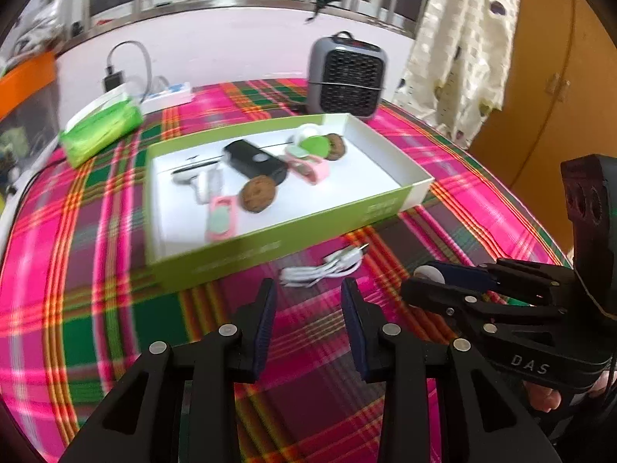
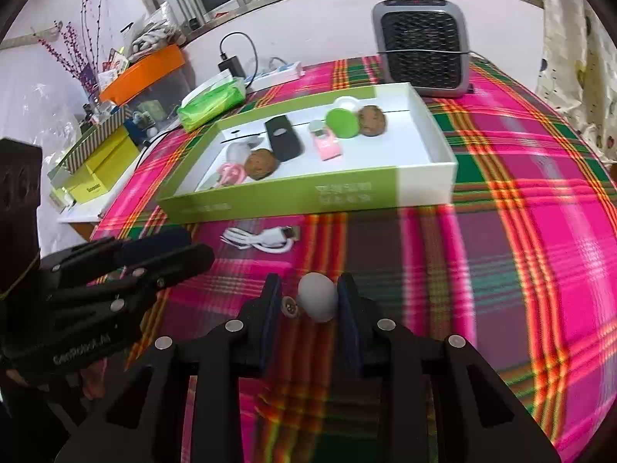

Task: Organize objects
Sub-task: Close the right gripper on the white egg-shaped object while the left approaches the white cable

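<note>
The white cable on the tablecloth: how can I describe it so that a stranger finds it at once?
Find the long green box on the pink plaid tablecloth. Just in front of its near wall, outside the box, lies the white cable, coiled in a small bundle. It is the only loose thing lying on the cloth there; all others are inside the box.

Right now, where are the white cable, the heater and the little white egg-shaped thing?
Cable [image 2: 266,239]: right wrist view, middle of its coil.
Heater [image 2: 422,52]: right wrist view, front grille.
Egg-shaped thing [image 2: 318,296]: right wrist view, its rounded middle, between the jaws.
</note>
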